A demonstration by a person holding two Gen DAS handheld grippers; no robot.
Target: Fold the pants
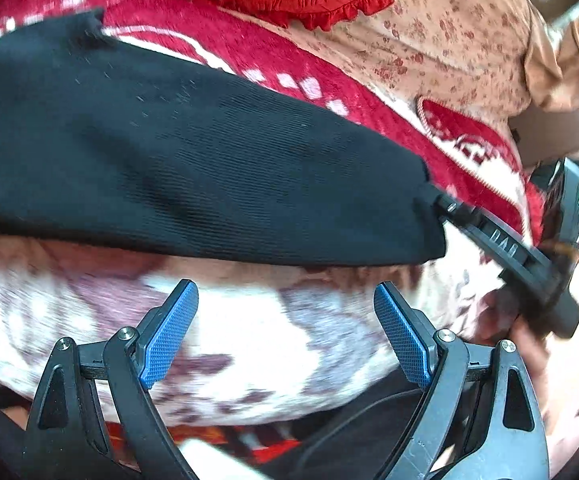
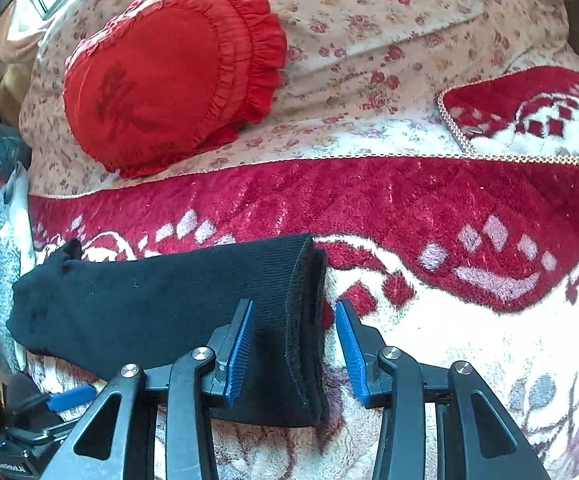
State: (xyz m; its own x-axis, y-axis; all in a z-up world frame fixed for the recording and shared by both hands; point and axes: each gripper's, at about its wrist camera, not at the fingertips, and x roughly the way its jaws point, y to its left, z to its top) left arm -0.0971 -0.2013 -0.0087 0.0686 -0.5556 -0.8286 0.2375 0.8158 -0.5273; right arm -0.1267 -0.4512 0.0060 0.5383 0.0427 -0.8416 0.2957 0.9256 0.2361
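1. Left wrist view, far left: the black pants [image 1: 177, 160] are seen lying as a folded band across the red-and-white blanket [image 1: 249, 340] on the bed, their far corner bunched up at the upper left.
2. Lower middle of that view: the left gripper [image 1: 285, 328] is held above bare blanket just in front of the pants' near edge, its blue pads wide apart and nothing between them.
3. Right side of that view: the right gripper [image 1: 445, 204] is seen at the pants' right-hand end, at the cloth's corner.
4. Right wrist view, left to right: the pants [image 2: 149, 308] run from the left edge to a ribbed, doubled end in the middle; the right gripper [image 2: 293, 344] stands over that end, jaws apart, the left pad against the cloth and the right pad clear of it, so the fabric is judged released.
5. Behind, a red frilled cushion [image 2: 169, 76] lies on the floral sheet [image 2: 409, 20], well apart from the pants.
6. The step is judged to be laying down a fold. It would be done well if the right gripper were lifted straight off, so the end is not dragged, and the layered edges checked for alignment.
7. The bunched far corner should be flattened before any further fold is made.
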